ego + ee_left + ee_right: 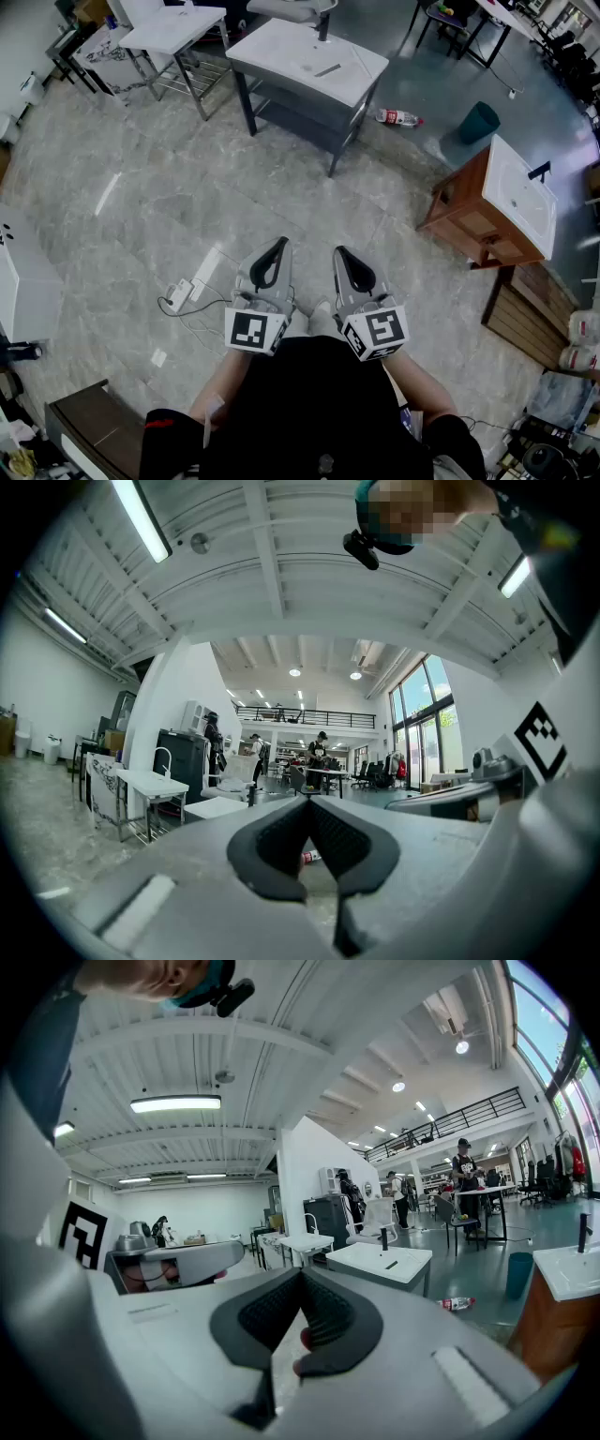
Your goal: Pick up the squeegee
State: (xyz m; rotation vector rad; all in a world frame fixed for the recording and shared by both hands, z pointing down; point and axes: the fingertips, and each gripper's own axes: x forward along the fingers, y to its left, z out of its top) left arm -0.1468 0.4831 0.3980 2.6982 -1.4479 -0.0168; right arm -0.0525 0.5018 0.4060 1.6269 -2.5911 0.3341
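A thin dark tool, likely the squeegee (328, 69), lies on the top of a white vanity (281, 47) across the floor; in the right gripper view the squeegee (391, 1265) shows as a small dark bar on that vanity top (375, 1258). My left gripper (277, 243) and right gripper (339, 251) are held side by side close to my body, far from the vanity. Both are shut with nothing between the jaws. The left gripper (307, 800) and the right gripper (300, 1273) both point out across the room.
A plastic bottle (398, 117) lies on the floor next to a teal bin (479, 122). A wooden vanity with a white basin (487, 202) stands at the right. A power strip with cable (183, 295) lies on the floor at left. People stand at desks far off.
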